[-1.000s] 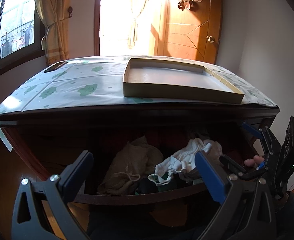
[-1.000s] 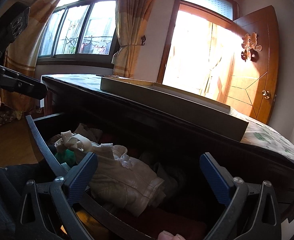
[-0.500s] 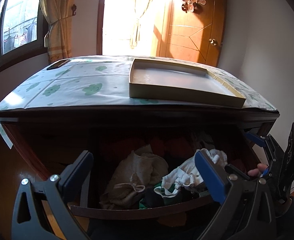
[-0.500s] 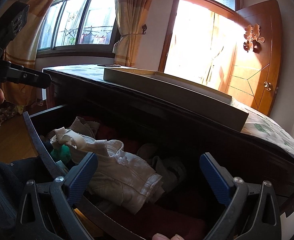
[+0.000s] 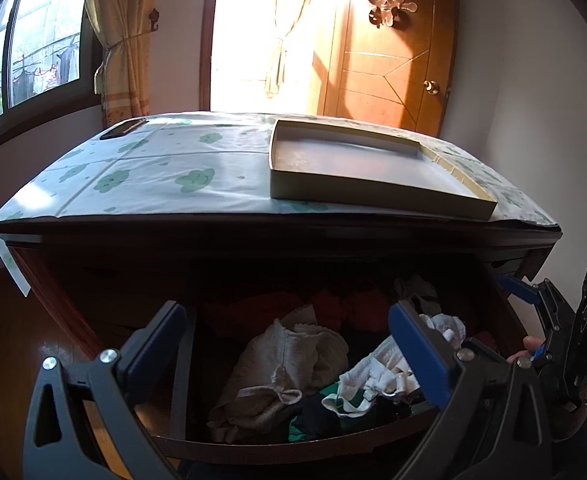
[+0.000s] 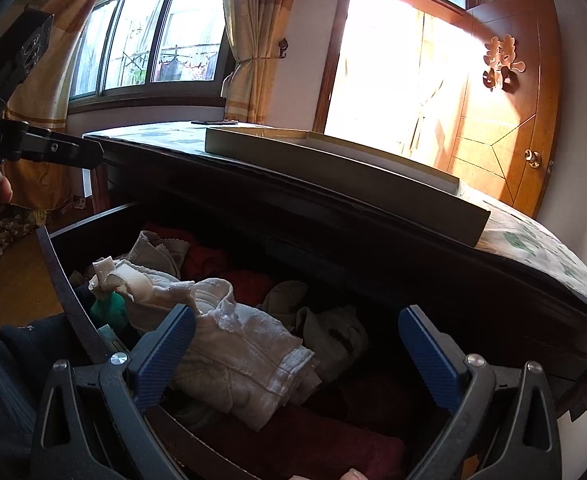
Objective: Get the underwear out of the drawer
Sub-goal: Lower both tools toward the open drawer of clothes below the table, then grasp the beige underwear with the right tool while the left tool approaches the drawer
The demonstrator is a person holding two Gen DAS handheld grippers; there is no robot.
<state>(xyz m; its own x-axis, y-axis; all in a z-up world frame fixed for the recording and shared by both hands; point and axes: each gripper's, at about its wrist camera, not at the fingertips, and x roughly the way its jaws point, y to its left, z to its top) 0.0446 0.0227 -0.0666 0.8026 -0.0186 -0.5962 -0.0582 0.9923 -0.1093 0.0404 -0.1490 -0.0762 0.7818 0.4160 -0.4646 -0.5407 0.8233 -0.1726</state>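
Both claws are held wide apart with nothing between their blue pads: the left gripper [image 5: 287, 344] is poised over the near edge of the drawer, and the right gripper [image 6: 295, 344] is held over the drawer's right half, its handle seen at the right of the left view.

Behind them, a dark wooden dresser [image 5: 93, 264] fills the middle of both views. Its top is covered by a pale cloth [image 5: 161, 168] printed with green shapes, and a shallow cardboard tray [image 5: 357, 196] is laid on the right part of that cloth. A wooden door [image 5: 385, 68] is seen beyond, beside a bright doorway, and a window [image 6: 149, 48] with curtains is seen to the left.

The drawer [image 5: 293, 446] is pulled out beneath the dresser top, and a loose heap of clothes is held inside it. Red fabric [image 5: 261, 308] is seen at the back. A beige garment [image 5: 289, 364] is crumpled near the middle of the drawer. Just to its right, white underwear [image 5: 377, 376] is bunched against the front wall, partly hidden behind the left gripper's right finger; in the right wrist view the same white underwear [image 6: 245, 352] is seen directly ahead of the right gripper's left finger, apart from both pads. Green cloth [image 5: 333, 404] is tucked under it. A small dark flat object [image 5: 123, 129] is left on the far left corner of the dresser top.
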